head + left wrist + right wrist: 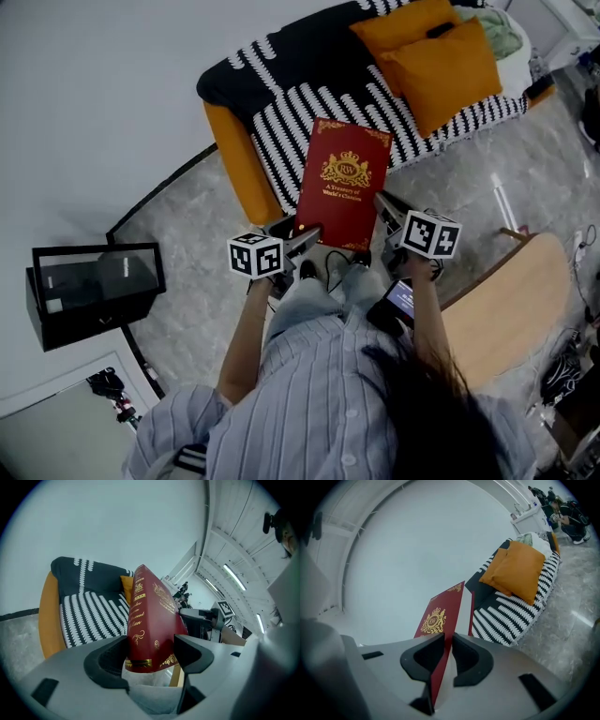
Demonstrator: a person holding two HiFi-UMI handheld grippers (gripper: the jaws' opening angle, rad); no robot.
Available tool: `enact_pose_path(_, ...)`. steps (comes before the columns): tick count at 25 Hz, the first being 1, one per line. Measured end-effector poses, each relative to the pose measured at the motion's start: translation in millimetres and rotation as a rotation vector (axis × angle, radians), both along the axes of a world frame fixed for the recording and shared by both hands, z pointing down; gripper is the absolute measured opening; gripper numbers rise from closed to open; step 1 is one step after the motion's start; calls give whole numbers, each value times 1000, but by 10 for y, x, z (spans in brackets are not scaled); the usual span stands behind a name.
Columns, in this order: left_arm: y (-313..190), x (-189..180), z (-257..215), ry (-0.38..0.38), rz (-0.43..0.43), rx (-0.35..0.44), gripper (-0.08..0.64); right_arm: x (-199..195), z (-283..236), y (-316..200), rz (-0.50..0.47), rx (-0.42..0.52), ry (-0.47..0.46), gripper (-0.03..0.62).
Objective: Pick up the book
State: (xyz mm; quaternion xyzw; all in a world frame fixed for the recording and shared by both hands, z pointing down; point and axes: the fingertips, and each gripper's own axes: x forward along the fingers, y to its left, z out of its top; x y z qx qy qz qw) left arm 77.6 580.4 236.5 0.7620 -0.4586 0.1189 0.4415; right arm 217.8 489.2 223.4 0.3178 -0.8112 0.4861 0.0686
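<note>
Two holds on the book (343,183): left gripper (151,651) clenched across its spine end, right gripper (449,645) pinching the cover edge (thin purchase); raise both together, level.

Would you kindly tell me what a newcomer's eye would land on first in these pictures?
The red book with its gold crest, held up mid-frame, the left hand-held gripper clamped at its spine and the right hand-held gripper pinching its cover. Behind it stands a black-and-white striped sofa with orange cushions at its far end.
</note>
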Motion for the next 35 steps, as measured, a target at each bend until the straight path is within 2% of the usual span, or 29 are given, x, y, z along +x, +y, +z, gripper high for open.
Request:
enact_pose_path(6,237,-152,73,12,-22,-14,325,-190,71,195,-59,18,-3,61)
enact_pose_path(11,508,-421,56,25,-47,-3,325,-476,20,436,-67,21,9,61)
enact_pose_path(19,1102,-865,23,50,-13,23,325,-878,-52,1080,-24,46,37,61)
enact_pose_path(28,2120,-1452,61,55,46,34,325,-1429,-55,2180,32,68,48,61)
enact_pose_path(35,2317,-1496,-26,74,35,41,325,-1481,-164,2358,24,90,65,61)
